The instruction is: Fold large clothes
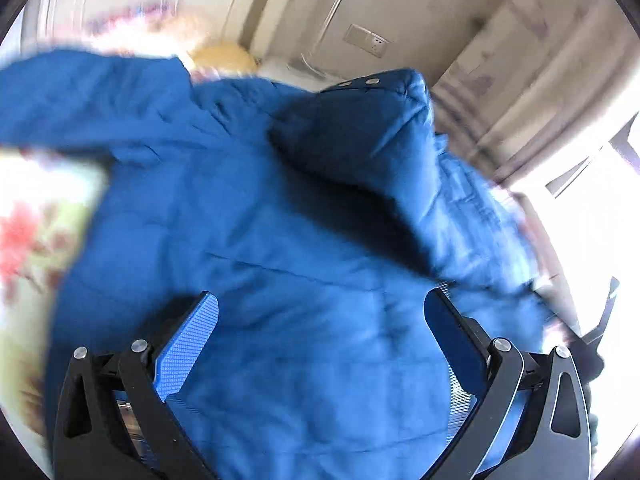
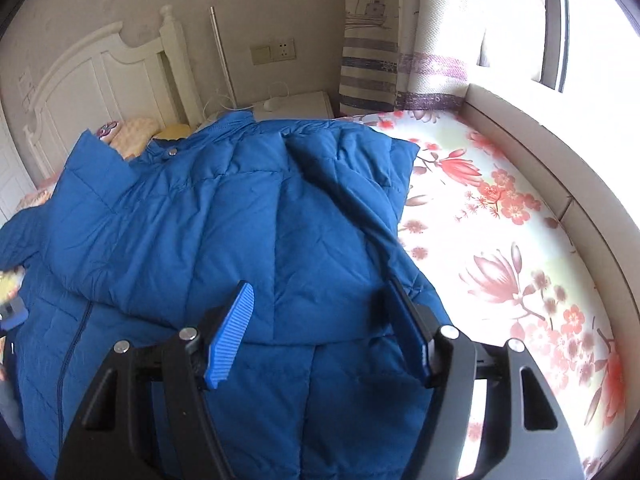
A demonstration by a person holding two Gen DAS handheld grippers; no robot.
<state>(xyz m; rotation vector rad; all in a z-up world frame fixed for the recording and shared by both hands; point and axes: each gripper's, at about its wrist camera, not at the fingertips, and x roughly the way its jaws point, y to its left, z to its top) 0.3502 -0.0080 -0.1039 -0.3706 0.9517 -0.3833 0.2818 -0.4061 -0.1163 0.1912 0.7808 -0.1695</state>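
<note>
A large blue quilted jacket (image 2: 224, 216) lies spread on a bed, with one side folded over the body and a sleeve laid across it. Its collar with metal snaps (image 2: 172, 153) points toward the headboard. My right gripper (image 2: 320, 296) is open and empty, hovering just above the folded jacket. In the left wrist view the jacket (image 1: 280, 260) fills the frame, blurred by motion, with its snap collar (image 1: 360, 82) at the top. My left gripper (image 1: 320, 304) is open and empty above the jacket.
The floral bed sheet (image 2: 500, 240) lies bare to the right of the jacket. A white headboard (image 2: 100, 80) and pillows (image 2: 136, 132) are at the far end. A nightstand (image 2: 296, 104), a curtain (image 2: 400, 40) and a low window ledge (image 2: 560, 184) border the bed.
</note>
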